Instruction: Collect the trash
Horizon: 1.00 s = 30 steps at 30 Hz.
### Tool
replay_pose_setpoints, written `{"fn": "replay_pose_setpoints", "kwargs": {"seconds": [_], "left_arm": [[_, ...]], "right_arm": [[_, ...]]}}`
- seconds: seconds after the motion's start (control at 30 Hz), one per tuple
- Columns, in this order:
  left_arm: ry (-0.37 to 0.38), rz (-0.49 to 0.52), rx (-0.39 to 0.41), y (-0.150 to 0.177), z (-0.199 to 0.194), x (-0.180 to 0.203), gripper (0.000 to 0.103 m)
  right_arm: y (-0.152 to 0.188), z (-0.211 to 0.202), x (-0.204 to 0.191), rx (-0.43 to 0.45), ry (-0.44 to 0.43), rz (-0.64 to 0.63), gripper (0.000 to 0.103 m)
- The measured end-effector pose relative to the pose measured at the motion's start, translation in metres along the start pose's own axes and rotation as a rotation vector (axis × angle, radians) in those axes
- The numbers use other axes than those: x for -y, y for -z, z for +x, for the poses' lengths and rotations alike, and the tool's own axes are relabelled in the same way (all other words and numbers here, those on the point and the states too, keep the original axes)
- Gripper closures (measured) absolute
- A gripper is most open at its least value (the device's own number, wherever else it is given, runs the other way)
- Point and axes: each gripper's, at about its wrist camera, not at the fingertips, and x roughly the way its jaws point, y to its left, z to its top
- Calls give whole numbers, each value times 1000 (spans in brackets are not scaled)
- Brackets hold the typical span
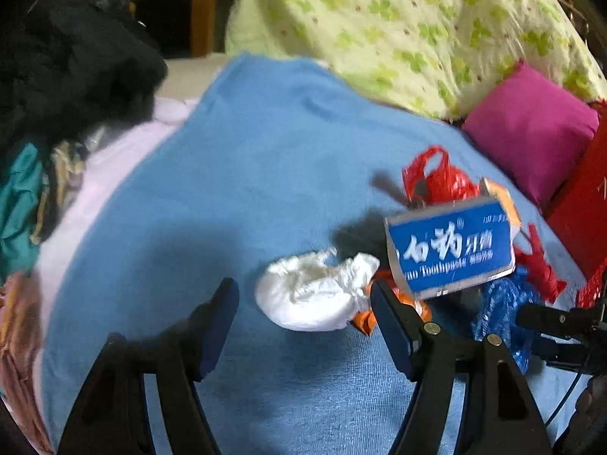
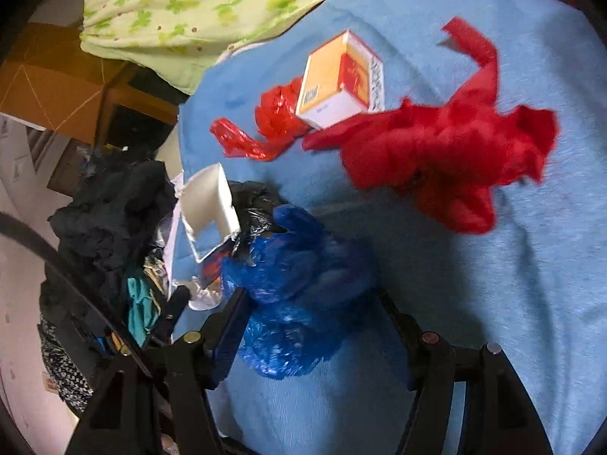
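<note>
On the left gripper: open wide, holding nothing; just past the tips, a white paper ball, loose on the blue blanket, between the two fingers but not squeezed; likely lined up this way for a grab.

Touching the right finger, a small orange wrapper; a little farther right, a blue toothpaste box, tipped up on the heap, not flat; behind it, a shiny red bag.

On the right gripper: open too, it seems; between the fingers, a blue bag, brushing the left finger, with a gap on the right side; no real pinch yet, as far as can be seen; probably the next thing to pick up.

Just beyond, a black bag under the open end of the toothpaste box; farther off, an orange box leaning on the shiny red bag; to the right, a big red crumpled bag.

All of it dumped close together in the middle of the blanket, likely for easy reach; far away, a green quilt and a pink pillow; far left, dark clothes; probably not trash.

Counted: two grippers; one paper ball; one wrapper; two boxes; two red bags; one blue bag; one black bag.
</note>
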Motion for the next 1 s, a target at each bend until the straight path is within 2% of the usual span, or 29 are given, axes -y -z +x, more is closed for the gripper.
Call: {"fn": "replay_pose_setpoints", "kwargs": {"seconds": [0.07,0.13,0.23,0.3,0.37,0.57,0.67,0.8,1.0], "left_arm": [[-4,8,-23,0,7,1,31],[24,-23,-45,1,13,-4,31],[60,-72,-78,4,19,-14,51],[63,-83,-73,6,16,-17,54],[52,-77,-53,8,10,-16,57],[-35,-23,76,14,-33,-5,57],[-15,-41,121,21,-60,2,57],[-38,-3,151,29,-92,27,57],[-114,98,205,23,-148,74,57]], "right_arm": [[2,3,-4,13,9,-29,35],[6,1,-6,25,12,-64,38],[13,-7,-9,50,17,-99,41],[18,-19,-10,71,22,-132,41],[24,-32,-11,95,30,-164,41],[40,-85,-10,165,71,-252,41],[46,-114,-11,220,112,-311,41],[54,-151,-14,287,135,-364,41],[69,-199,-27,383,151,-447,41]]}}
